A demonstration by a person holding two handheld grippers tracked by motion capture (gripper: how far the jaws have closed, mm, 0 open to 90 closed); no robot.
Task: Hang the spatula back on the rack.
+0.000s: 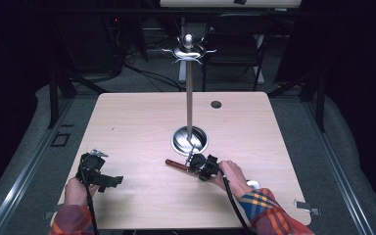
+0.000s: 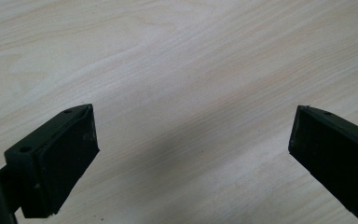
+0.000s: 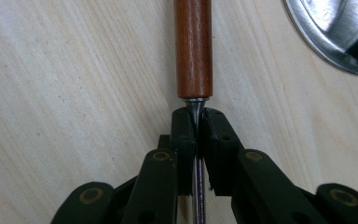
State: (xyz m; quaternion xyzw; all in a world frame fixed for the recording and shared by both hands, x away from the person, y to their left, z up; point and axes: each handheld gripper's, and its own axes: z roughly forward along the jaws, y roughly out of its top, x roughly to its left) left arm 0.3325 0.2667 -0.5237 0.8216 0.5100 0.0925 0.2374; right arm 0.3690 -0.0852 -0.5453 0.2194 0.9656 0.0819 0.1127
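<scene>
We found the right gripper [image 1: 192,161] closed on the thin metal shank [image 3: 198,172] of a wooden-handled utensil [image 1: 177,165], the pads pinching it just behind the metal collar where the handle begins. In the right gripper view the utensil's long axis ran straight ahead out of the jaws, the wooden handle [image 3: 193,46] pointing away from the hand, so grip and tool shared one line. In the high view we read the tool as lying flat on the table [image 1: 127,127], well in from every edge, somewhat nearer the near edge than the far one, its handle pointing toward the left edge. The round base [image 1: 189,138] of an upright stand sat just beyond it toward the far edge; the steel pole [image 1: 189,93] rose to a ring of hooks [image 1: 188,51].

The left gripper [image 1: 108,181] lay well apart, close to the near left corner, jaws standing wide with bare table between them. The right hand was plainly the nearer one. We judged that a lift to a hook would turn on swinging that long axis from level to upright.

The handle looked smooth, reddish-brown, cylindrical; the shank slim and shiny. The working end was hidden behind the gripper, so we could not name the tool.
</scene>
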